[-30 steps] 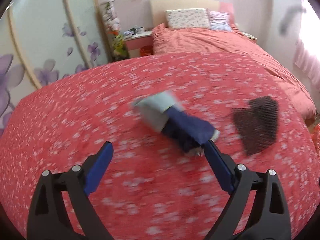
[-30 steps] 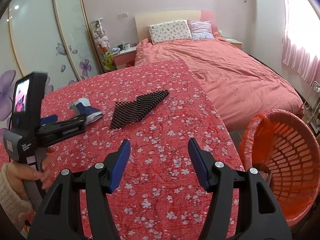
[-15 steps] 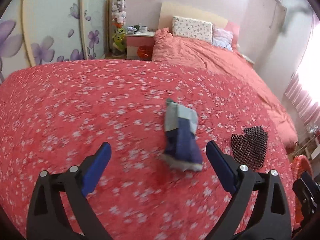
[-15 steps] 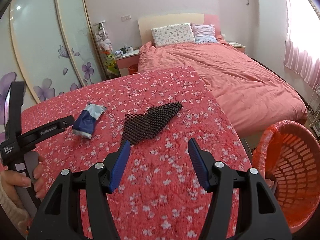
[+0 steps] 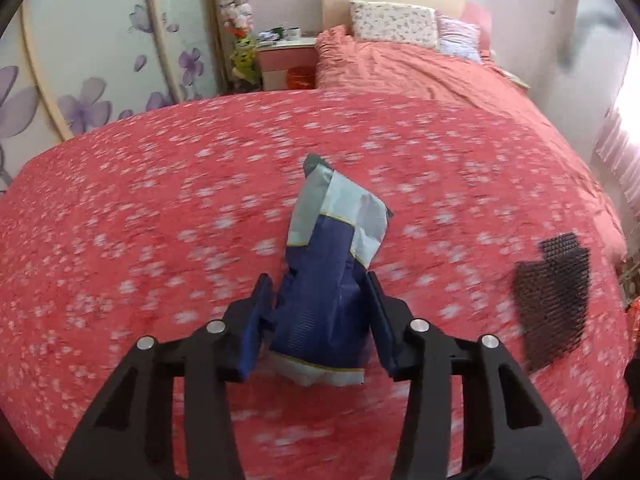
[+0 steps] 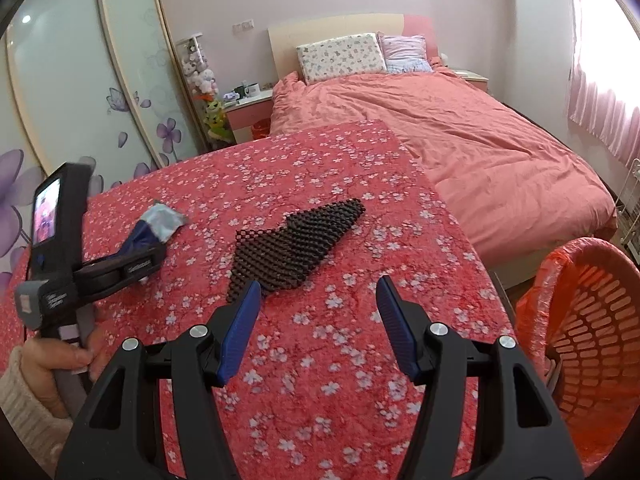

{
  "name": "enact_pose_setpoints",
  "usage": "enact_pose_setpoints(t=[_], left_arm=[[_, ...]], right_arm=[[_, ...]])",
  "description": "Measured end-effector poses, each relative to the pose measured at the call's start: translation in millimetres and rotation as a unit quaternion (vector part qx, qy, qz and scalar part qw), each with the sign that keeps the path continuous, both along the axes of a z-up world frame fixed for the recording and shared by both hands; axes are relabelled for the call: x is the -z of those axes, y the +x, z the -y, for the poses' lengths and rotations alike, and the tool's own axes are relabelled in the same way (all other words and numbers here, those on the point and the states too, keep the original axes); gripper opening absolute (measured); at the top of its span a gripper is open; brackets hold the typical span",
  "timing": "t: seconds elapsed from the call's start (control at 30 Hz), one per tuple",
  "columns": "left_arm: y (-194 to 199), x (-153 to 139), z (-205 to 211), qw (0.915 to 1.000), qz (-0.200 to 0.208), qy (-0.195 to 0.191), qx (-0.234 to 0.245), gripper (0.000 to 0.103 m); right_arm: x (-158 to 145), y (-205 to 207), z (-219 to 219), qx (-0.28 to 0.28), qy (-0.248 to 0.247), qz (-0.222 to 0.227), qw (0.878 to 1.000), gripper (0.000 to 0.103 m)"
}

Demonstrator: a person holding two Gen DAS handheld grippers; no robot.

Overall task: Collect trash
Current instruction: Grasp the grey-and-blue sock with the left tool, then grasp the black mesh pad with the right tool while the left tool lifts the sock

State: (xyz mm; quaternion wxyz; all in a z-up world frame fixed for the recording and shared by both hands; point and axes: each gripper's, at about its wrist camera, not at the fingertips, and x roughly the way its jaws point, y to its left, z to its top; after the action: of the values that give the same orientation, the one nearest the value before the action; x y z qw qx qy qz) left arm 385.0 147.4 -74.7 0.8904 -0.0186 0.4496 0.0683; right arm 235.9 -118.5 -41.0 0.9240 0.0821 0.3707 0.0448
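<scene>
My left gripper [image 5: 320,312] pinches the blurred wrapper [image 5: 332,264] above the desk [image 5: 120,220], my right gripper [image 6: 316,320] hangs spread, and the basket [image 6: 592,344] is cut off.

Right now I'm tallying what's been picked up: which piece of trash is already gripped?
The blue-and-grey wrapper, pinched in the left tool; the black mesh lies untouched on the floral cloth.

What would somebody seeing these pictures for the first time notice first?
Probably the blue and silver wrapper pinched in the left gripper over the red flowered tablecloth. Next, the black mesh mat lying mid-table ahead of the open right gripper, and the orange basket off the table's right edge.
</scene>
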Motion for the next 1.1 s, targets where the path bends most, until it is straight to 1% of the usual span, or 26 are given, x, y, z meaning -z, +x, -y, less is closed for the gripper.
enact_pose_setpoints(t=[0.1,0.17,0.2,0.3,0.4,0.6,0.7,0.8,0.93,0.97,1.03,1.07,1.1], left_arm=[[-13.6,-2.2,-32.0,0.9996,-0.003,0.018,-0.023,0.047],[-24.8,-2.1,-55.5,0.9986,0.0,0.028,-0.045,0.051],[-28.1,-1.8,-62.6,0.9983,0.003,0.028,-0.052,0.054],[-37.7,-1.4,-81.1,0.9981,0.012,0.005,-0.061,0.055],[-40.9,-1.5,-83.6,0.9982,0.015,0.004,-0.058,0.055],[-41.5,-1.1,-85.4,0.9982,0.016,-0.002,-0.058,0.055],[-42.9,-0.6,-86.9,0.9982,0.016,-0.003,-0.058,0.056],[-43.7,-0.3,-87.6,0.9983,0.016,-0.004,-0.057,0.056],[-43.2,0.5,-87.1,0.9983,0.016,-0.007,-0.055,0.058],[-42.7,0.5,-87.0,0.9984,0.016,-0.007,-0.055,0.058],[-42.1,0.7,-86.1,0.9984,0.016,-0.006,-0.054,0.058],[-41.9,0.7,-85.9,0.9984,0.016,-0.006,-0.054,0.058],[-41.9,0.7,-85.7,0.9984,0.016,-0.006,-0.054,0.058]], right_arm=[[4.0,5.8,-2.3,-0.002,0.005,-0.008,1.0,0.06],[8.9,13.0,-5.0,0.002,0.005,-0.016,1.0,0.06],[10.5,15.6,-5.7,0.005,0.004,-0.019,1.0,0.06],[17.2,26.8,-6.9,0.016,0.008,-0.032,0.999,0.06],[21.2,34.6,-8.7,0.026,0.011,-0.04,0.999,0.06],[27.7,48.8,-16.4,0.049,-0.025,-0.044,0.998,0.06],[29.2,53.7,-18.8,0.057,-0.041,-0.049,0.996,0.065],[30.7,56.8,-24.7,0.055,-0.066,-0.051,0.995,0.065],[32.4,60.0,-29.2,0.044,-0.073,-0.059,0.995,0.065],[32.1,60.6,-29.9,0.041,-0.073,-0.059,0.995,0.063],[31.2,59.7,-32.3,0.029,-0.071,-0.055,0.995,0.05],[30.9,59.1,-33.9,0.024,-0.073,-0.053,0.996,0.047],[30.6,58.9,-35.2,0.021,-0.074,-0.052,0.996,0.039]])
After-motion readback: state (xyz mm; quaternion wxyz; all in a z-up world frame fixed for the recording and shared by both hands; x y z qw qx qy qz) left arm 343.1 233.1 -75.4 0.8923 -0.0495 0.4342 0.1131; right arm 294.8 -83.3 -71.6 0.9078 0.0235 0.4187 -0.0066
